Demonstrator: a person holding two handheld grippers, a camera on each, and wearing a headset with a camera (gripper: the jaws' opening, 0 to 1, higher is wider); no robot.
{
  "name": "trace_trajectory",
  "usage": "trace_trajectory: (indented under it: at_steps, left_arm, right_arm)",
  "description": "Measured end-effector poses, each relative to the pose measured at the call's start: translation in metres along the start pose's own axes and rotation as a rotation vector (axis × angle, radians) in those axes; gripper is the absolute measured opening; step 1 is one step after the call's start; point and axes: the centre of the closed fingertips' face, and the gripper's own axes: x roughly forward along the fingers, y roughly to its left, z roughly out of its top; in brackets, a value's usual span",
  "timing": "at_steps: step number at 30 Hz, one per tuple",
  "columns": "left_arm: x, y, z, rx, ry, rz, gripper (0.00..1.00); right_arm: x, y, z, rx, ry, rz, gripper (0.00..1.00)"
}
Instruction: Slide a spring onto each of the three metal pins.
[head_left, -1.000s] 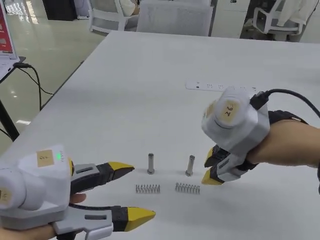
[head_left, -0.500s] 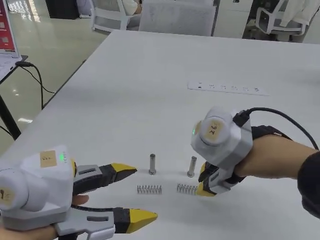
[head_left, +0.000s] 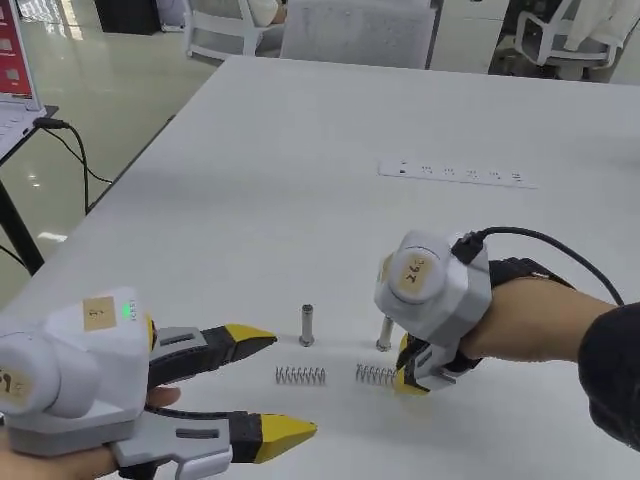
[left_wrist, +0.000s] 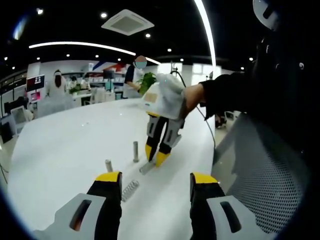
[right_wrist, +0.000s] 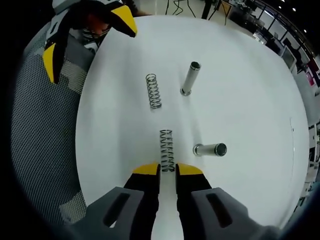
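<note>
— Looking down on a broad matte white tabletop (head_left: 300, 180) and finding two pins standing upright toward the near edge: a short cylindrical grey metal left pin (head_left: 307, 325) and a matching grey metal right pin (head_left: 385, 333), near each other.

— And the springs?

— Lying flat just in front of those. A small coiled wire left spring (head_left: 300, 375) before the left pin, a small coiled wire right spring (head_left: 372, 374) before the right pin. Not threaded onto either pin.

— Right-hand tool?

— Angled down as a white-bodied, yellow-tipped right gripper (head_left: 405, 380) at the right spring's end. Jaws narrow, with that end sitting between the tips in the right gripper view. Pinched or merely flanked, cannot tell.

— Left one?

— Held at the near left as a white-bodied, yellow-tipped left gripper (head_left: 290, 385). Jaws wide, gripping nothing.

— Rest of the surface and room?

— Farther back on the tabletop, a long white power strip (head_left: 450, 173). Trailing from the right gripper, a black cable (head_left: 530, 238). Beyond the far edge, pale office chairs (head_left: 355, 35). Off to the left, glossy light floor (head_left: 100, 100).
</note>
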Motion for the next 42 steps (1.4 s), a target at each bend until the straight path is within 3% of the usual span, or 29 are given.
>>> trace_trajectory:
  at_steps: [10,21,28,32,42]
  left_arm:
    - [0.001,-0.003,0.001,0.004,0.003,-0.008,0.49]
    - [0.006,-0.008,0.005,0.028,0.019,-0.053,0.46]
    - [0.014,-0.008,0.018,0.066,0.017,-0.094,0.42]
    - [0.017,-0.01,0.026,0.094,0.02,-0.116,0.4]
    - [0.026,-0.02,0.039,0.123,0.015,-0.176,0.3]
  right_arm:
    - [-0.005,0.004,0.002,0.015,-0.021,0.005,0.07]
    - [-0.041,0.015,0.013,0.018,-0.083,0.024,0.07]
    - [-0.067,0.028,0.023,-0.01,-0.12,0.055,0.07]
    - [-0.08,0.034,0.031,-0.041,-0.14,0.049,0.07]
    - [-0.093,0.049,0.045,-0.13,-0.158,0.048,0.07]
